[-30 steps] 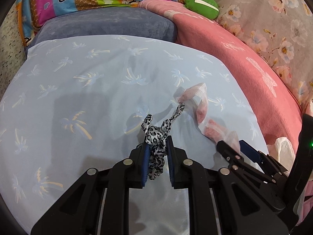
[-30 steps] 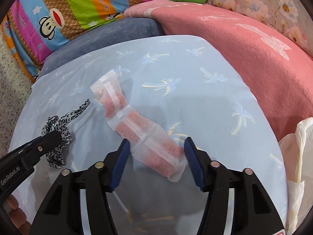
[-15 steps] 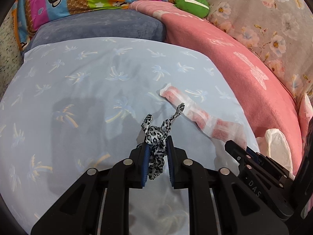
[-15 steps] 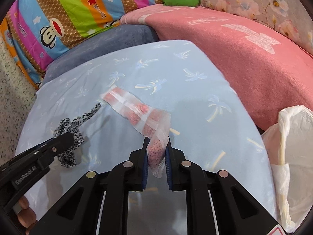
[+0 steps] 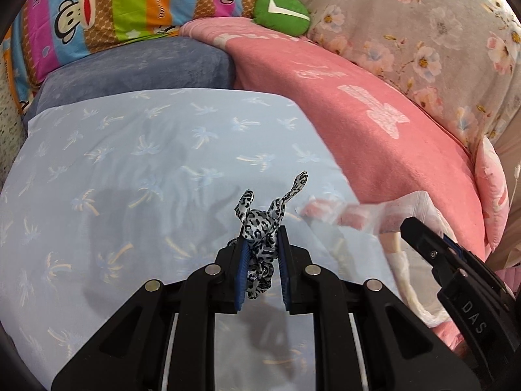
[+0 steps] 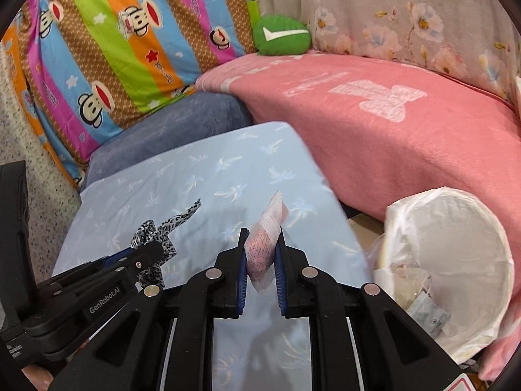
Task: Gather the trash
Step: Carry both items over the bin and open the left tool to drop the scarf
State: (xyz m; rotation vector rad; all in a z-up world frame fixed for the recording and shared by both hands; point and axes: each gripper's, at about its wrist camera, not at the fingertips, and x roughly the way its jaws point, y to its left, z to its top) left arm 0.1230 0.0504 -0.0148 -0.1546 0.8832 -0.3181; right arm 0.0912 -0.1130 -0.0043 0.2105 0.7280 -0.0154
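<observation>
My left gripper (image 5: 262,234) is shut on a leopard-print fabric strip (image 5: 263,221), held above the light blue palm-print sheet (image 5: 130,169). The strip also shows in the right wrist view (image 6: 159,231). My right gripper (image 6: 262,238) is shut on a clear plastic wrapper with pink contents (image 6: 265,241), lifted off the sheet; it appears blurred in the left wrist view (image 5: 345,215). A bin lined with a white plastic bag (image 6: 449,260) stands to the right of my right gripper, with some trash inside.
A pink blanket (image 6: 390,123) lies to the right of the sheet. A blue-grey cushion (image 5: 136,68), a striped monkey-print pillow (image 6: 123,42) and a green plush (image 6: 281,36) sit at the back. A floral cover (image 5: 423,32) is far right.
Both grippers have risen and moved right with their loads. The wrapper, half on the sheet before, now hangs off it. The bin has come further into the right view.
</observation>
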